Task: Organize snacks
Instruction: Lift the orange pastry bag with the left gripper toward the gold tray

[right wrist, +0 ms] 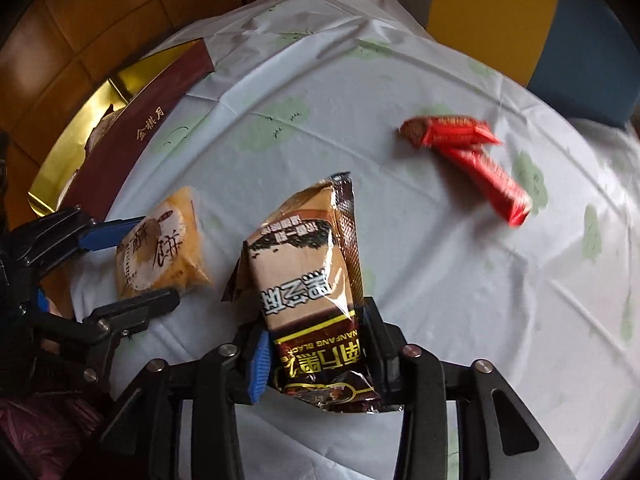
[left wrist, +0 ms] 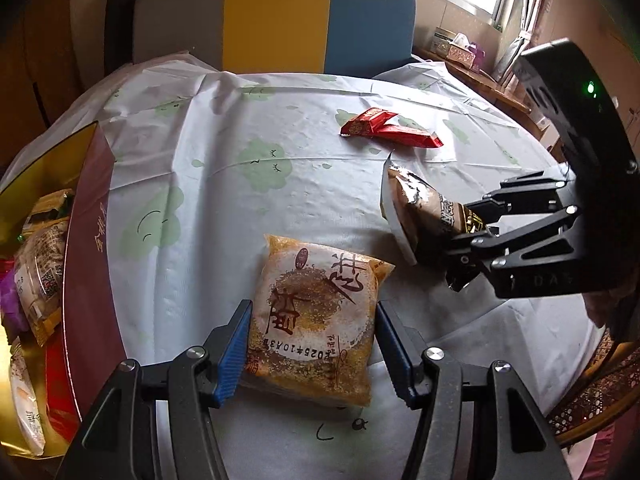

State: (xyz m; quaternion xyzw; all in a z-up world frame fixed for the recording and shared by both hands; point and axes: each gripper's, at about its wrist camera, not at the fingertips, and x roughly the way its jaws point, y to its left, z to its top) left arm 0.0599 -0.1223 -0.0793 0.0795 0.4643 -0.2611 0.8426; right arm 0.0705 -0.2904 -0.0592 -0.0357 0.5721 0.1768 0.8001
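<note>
— Where's the orange cake packet [left wrist: 316,320]?

— Flat on the table [left wrist: 224,152], lying between the blue pads of the left tongs [left wrist: 312,344], long axis running away from them. The pads stand at either long edge, touching or nearly so; whether they have bitten yet I cannot tell.

— And the brown sachet [right wrist: 308,280]?

— Off the cloth, pinched at its dark lower end by the right tongs [right wrist: 316,354], which are closed on it. It sticks out ahead of them, tilted, just right of the orange packet.

— Where would they go?

— My guess, the maroon gift box [left wrist: 84,240] at the table's left edge. It stands open, gold inside, other packets already in it. It lies left of both tongs, and the left pair is much nearer; the right would have to cross over.

— Anything else out?

— Two red bars [left wrist: 390,128], one partly over the other, farther across the table, well apart from both tongs. A striped chair [left wrist: 276,16] stands beyond.
</note>
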